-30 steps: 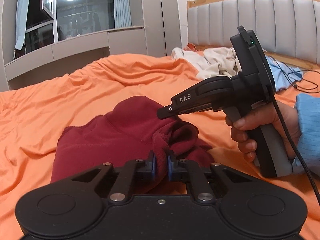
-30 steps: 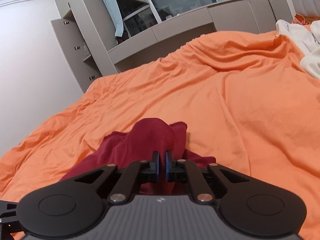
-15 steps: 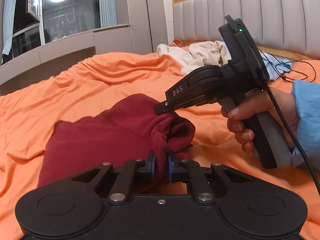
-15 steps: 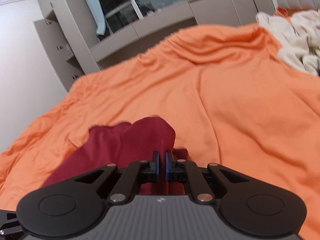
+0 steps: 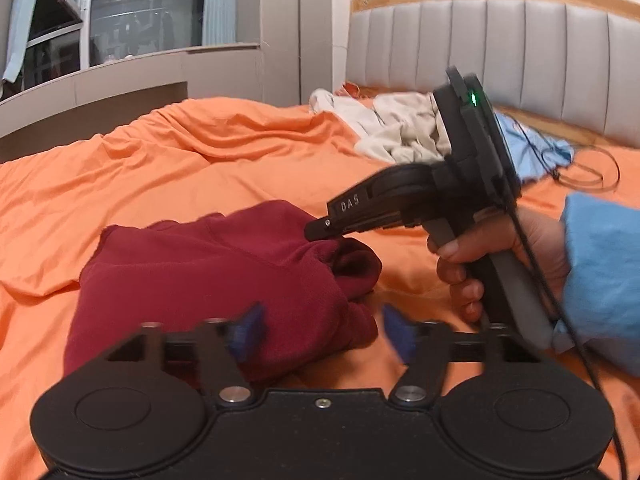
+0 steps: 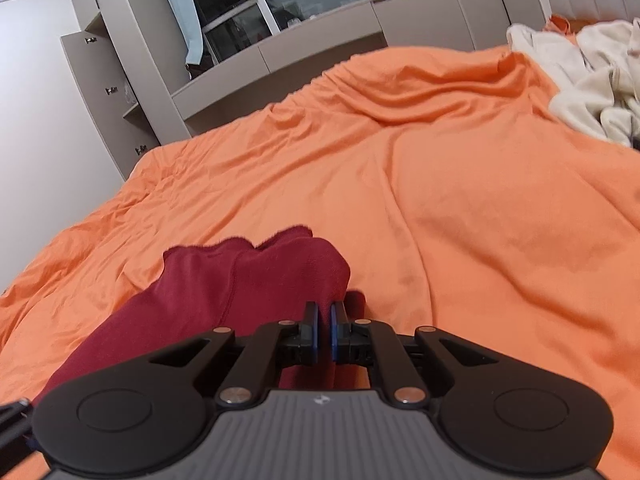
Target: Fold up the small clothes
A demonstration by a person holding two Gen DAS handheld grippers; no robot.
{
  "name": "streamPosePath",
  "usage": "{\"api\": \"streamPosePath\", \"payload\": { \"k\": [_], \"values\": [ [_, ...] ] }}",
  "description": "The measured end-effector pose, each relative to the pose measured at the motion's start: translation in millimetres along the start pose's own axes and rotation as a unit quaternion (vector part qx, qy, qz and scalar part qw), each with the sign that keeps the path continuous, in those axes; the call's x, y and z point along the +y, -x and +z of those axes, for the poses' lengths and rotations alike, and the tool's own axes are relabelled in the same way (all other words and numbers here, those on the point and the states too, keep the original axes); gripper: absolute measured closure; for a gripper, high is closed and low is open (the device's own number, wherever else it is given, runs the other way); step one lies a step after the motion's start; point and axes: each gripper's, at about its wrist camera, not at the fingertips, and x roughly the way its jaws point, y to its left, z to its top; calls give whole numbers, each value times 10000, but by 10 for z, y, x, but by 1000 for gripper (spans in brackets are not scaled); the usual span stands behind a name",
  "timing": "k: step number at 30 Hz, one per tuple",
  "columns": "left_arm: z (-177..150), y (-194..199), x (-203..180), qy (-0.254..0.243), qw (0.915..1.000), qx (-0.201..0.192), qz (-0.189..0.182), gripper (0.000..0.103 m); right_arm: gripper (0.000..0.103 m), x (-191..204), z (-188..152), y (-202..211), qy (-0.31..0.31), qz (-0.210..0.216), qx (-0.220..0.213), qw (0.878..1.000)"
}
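A small dark red garment (image 5: pixel 208 276) lies partly folded on the orange bedsheet (image 5: pixel 200 168). My left gripper (image 5: pixel 320 330) is open, its blue pads spread either side of the garment's near edge, holding nothing. My right gripper (image 6: pixel 324 322) is shut on a fold of the red garment (image 6: pixel 248 280) and holds it just above the sheet. In the left wrist view the right gripper (image 5: pixel 316 234) comes in from the right, its tip on the garment's raised right corner.
A pile of cream clothes (image 5: pixel 396 128) and a light blue cloth (image 5: pixel 532 148) with a black cable lie near the grey padded headboard (image 5: pixel 500 44). Grey cabinets and a window (image 6: pixel 300 4) stand beyond the bed.
My left gripper has opened and let go of the red garment. The garment has been carried left and laid flatter. My right gripper stays shut on its fold.
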Motion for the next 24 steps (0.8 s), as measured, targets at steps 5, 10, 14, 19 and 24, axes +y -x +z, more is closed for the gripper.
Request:
{"api": "streamPosePath", "payload": {
  "k": [5,10,14,19,24],
  "values": [
    [25,105,145,452,9988,-148,80,11,96,-7,4,-69,41,-83,-25,10000],
    [64,210,353,907,9944,-204,510,3,85,-13,-47,-104,81,-142,80,9998],
    [97,282,598,1314,9885,-197,727,1,50,41,-90,-61,237,-187,103,9995],
    [99,344,877,1775,9770,-113,1173,1,10,65,-106,63,199,-359,-46,9991],
    [74,393,1162,2325,9604,8,1539,1,0,230,-134,259,360,-222,-36,9991]
  ]
}}
